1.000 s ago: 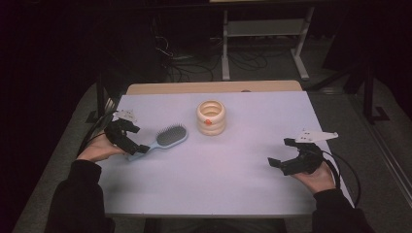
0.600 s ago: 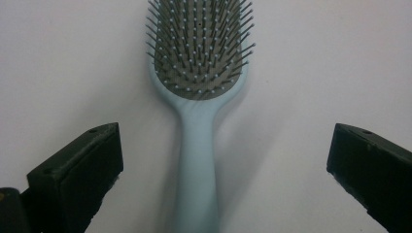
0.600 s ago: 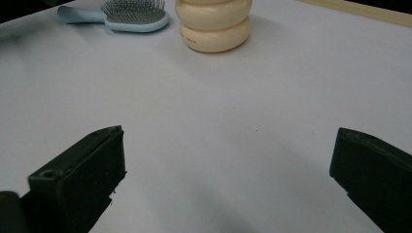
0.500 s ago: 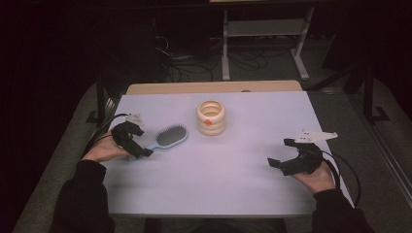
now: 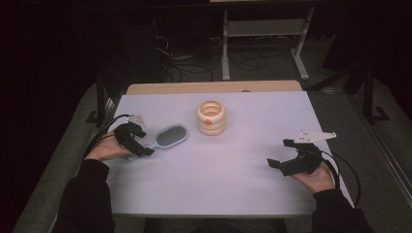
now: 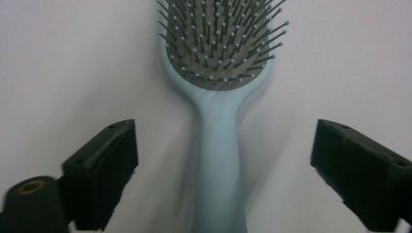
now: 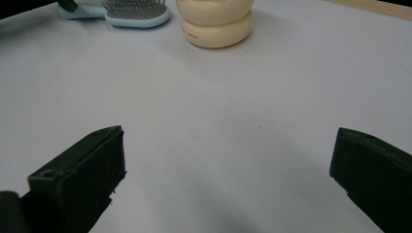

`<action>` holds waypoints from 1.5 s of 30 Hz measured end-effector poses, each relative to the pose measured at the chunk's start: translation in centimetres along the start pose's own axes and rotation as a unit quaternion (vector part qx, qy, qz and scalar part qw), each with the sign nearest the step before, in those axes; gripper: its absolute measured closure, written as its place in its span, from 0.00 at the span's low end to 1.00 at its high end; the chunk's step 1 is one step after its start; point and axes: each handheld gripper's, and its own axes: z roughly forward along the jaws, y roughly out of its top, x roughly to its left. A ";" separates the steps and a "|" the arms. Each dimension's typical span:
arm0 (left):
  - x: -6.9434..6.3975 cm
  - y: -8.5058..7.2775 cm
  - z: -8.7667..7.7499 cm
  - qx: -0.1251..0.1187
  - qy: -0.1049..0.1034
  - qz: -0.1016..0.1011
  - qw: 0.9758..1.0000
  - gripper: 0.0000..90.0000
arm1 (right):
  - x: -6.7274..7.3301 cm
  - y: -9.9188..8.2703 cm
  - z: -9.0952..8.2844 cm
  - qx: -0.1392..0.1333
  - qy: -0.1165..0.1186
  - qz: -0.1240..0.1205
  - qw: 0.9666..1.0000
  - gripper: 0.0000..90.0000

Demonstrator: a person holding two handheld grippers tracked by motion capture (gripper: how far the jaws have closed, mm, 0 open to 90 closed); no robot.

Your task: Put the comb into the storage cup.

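Both grippers spread their fingers; the left gripper [image 5: 138, 144] has closed in, straddling the hairbrush [image 6: 219, 97] handle.

In the left gripper view the hairbrush [image 6: 219, 97] loses its head tip to the top edge and its handle end to the bottom, while in the right gripper view the cream ring holder [image 7: 215, 22] is cropped on top, its red print too small to read.
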 end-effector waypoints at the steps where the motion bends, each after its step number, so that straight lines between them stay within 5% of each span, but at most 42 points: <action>1: 0.0 0.0 0.2 0.002 -0.004 0.003 1.000 0.15 | 0.0 0.0 0.0 0.000 0.000 0.000 1.000 0.00; 8: 0.0 0.3 0.6 0.001 -0.005 0.019 1.000 0.29 | 0.0 -0.1 0.0 0.000 0.000 0.001 1.000 0.00; 16: 0.3 0.1 1.5 0.017 -0.014 0.013 1.000 0.39 | 0.0 -0.1 -0.1 0.000 0.001 -0.001 1.000 0.00; 31: 0.5 0.4 2.1 0.029 -0.001 0.010 1.000 0.62 | 0.0 -0.1 0.0 0.001 0.001 -0.001 1.000 0.00; 36: 0.4 0.5 2.0 0.033 0.005 0.011 0.999 0.76 | 0.1 -0.1 -0.1 -0.001 0.001 -0.001 1.000 0.00; 45: 0.0 0.6 2.1 0.034 0.028 0.026 0.999 0.78 | 0.1 -0.1 -0.2 -0.002 0.000 -0.001 1.000 0.00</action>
